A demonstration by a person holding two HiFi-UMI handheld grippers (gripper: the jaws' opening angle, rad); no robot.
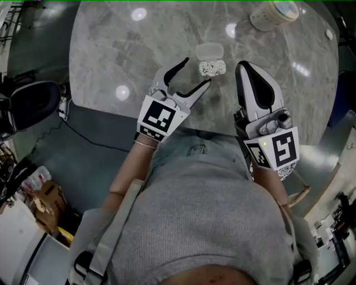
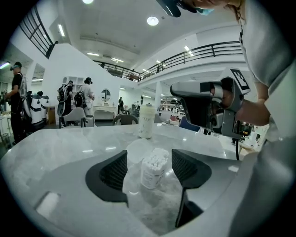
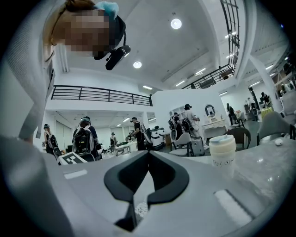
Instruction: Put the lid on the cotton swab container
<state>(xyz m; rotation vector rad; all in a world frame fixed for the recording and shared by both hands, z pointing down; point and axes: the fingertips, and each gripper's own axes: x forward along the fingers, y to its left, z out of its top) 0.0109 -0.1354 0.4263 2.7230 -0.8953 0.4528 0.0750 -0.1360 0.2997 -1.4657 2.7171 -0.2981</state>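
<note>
The cotton swab container [image 1: 212, 68], a small clear tub full of white swabs, stands upright on the marble table [image 1: 139, 61]. Its clear lid [image 1: 210, 51] lies flat just beyond it. My left gripper [image 1: 197, 71] is open, its tips right beside the container. In the left gripper view the container [image 2: 152, 167] stands in the gap of the left gripper [image 2: 149, 157], with space on both sides, and the lid [image 2: 133, 149] lies behind it. My right gripper [image 1: 246, 67] is shut and empty, just right of the container. The right gripper [image 3: 148, 155] points across the table.
A pale lidded cup [image 1: 272, 14] stands at the table's far right, also seen as the cup [image 2: 146, 121] and the cup [image 3: 223, 155]. The table's near edge [image 1: 111, 108] curves close under both grippers. People and chairs are far behind.
</note>
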